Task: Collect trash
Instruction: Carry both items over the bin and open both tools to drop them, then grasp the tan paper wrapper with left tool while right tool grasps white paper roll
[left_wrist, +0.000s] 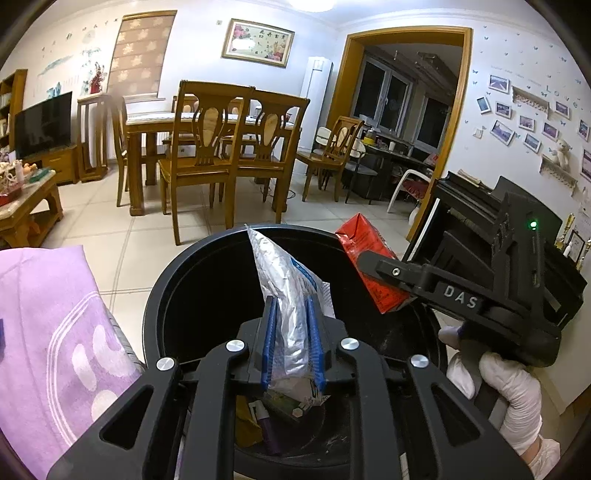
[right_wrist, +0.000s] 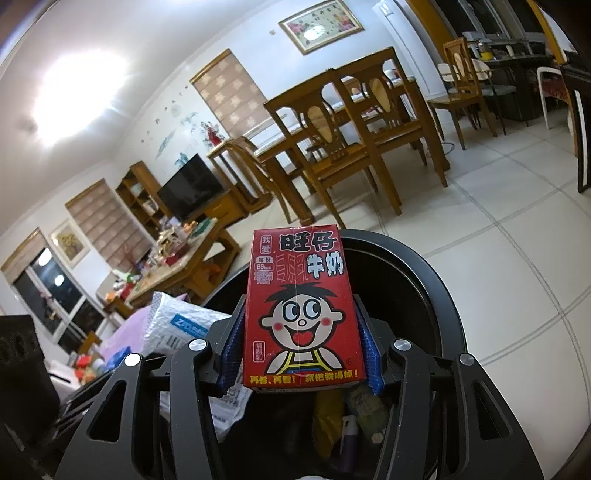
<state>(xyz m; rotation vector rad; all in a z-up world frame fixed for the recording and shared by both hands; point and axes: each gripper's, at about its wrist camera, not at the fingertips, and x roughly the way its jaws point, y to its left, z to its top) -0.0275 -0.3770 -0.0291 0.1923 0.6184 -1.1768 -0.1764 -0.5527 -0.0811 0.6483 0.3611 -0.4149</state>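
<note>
My left gripper (left_wrist: 291, 343) is shut on a crumpled silver and blue plastic bag (left_wrist: 284, 291), held over the open black trash bin (left_wrist: 162, 295). My right gripper (right_wrist: 301, 339) is shut on a red milk carton (right_wrist: 299, 306) with a cartoon face, also held over the bin (right_wrist: 436, 288). In the left wrist view the right gripper (left_wrist: 373, 266) shows at the right with the carton (left_wrist: 369, 258) above the bin's rim. In the right wrist view the bag (right_wrist: 181, 325) shows at the left. Several wrappers (left_wrist: 266, 421) lie at the bin's bottom.
A purple patterned cloth (left_wrist: 55, 339) lies left of the bin. A wooden dining table with chairs (left_wrist: 218, 147) stands behind on the tiled floor. A cluttered coffee table (left_wrist: 22, 206) is at the far left. A black piano (left_wrist: 472, 206) stands at the right.
</note>
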